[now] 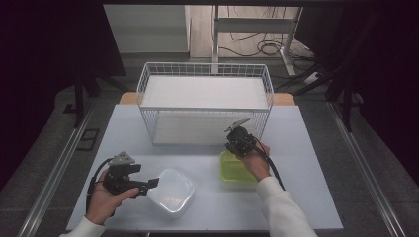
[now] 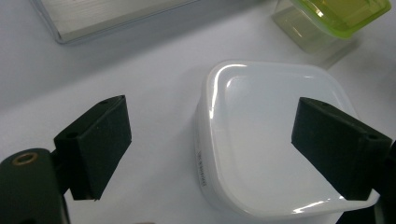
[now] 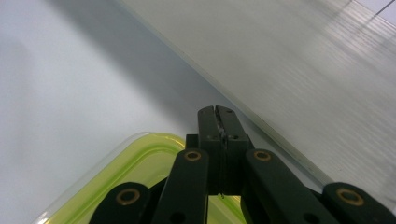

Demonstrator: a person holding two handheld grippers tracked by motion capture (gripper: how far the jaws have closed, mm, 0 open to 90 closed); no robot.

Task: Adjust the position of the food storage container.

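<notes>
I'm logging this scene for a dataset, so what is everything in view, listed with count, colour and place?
Table: one, pale grey-white, centre.
Wire basket: one, white, on the table's far half.
Green-lidded container: one, clear with a yellow-green lid, right of centre, near the basket.
White container: one, translucent white with its lid on, near edge, left of centre.
Cables: several, dark, on the floor beyond the table.
Left gripper: one, black, open, at the white container.
Right gripper: one, black, shut, over the green lid's far edge.

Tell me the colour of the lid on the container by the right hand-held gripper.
Translucent yellow-green lid, clearest in the left gripper view.
</notes>
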